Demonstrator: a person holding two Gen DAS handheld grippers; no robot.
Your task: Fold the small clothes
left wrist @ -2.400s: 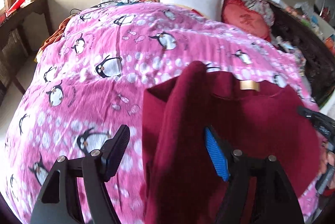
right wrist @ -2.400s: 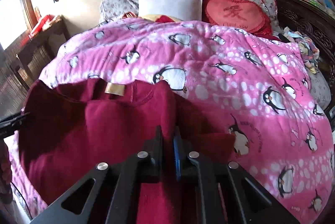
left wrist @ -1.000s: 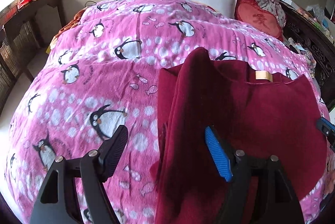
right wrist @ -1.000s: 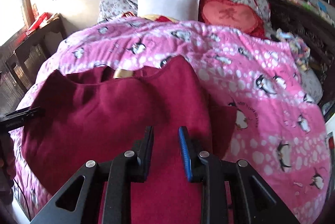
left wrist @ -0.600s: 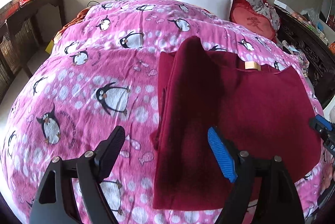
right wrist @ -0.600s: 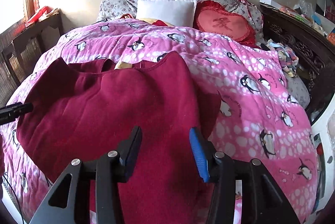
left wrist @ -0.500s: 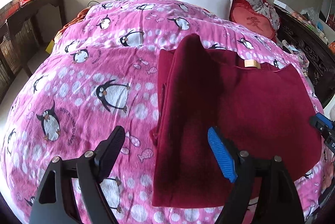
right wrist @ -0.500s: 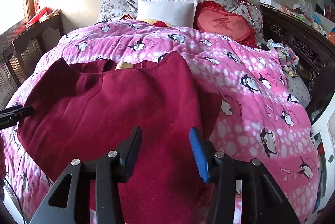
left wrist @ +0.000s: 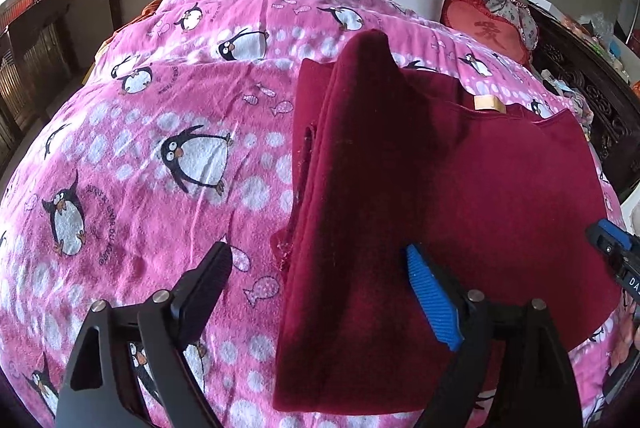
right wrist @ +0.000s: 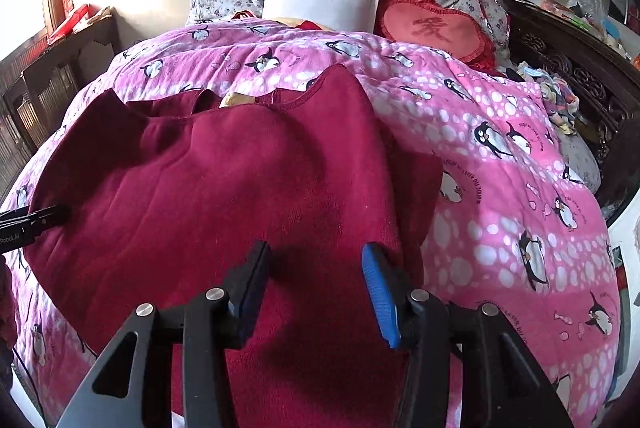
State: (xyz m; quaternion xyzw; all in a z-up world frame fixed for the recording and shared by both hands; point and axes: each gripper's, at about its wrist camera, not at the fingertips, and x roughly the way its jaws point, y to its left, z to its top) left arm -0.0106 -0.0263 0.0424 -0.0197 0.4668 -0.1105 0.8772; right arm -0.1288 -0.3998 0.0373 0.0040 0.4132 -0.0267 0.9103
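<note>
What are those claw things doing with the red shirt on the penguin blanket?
A person is folding a dark red top on the pink penguin blanket using two hand-held grippers. Both side edges are folded in. The left gripper has its jaws opening wide over the top's side edge, gripping nothing. The right gripper is open above the cloth too.

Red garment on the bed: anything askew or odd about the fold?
The red garment lies on the penguin blanket with both sides folded in, but unevenly: one flap's corner sticks up in a peak past the neckline, and an under-layer edge shows beside that fold. No damage visible.
</note>
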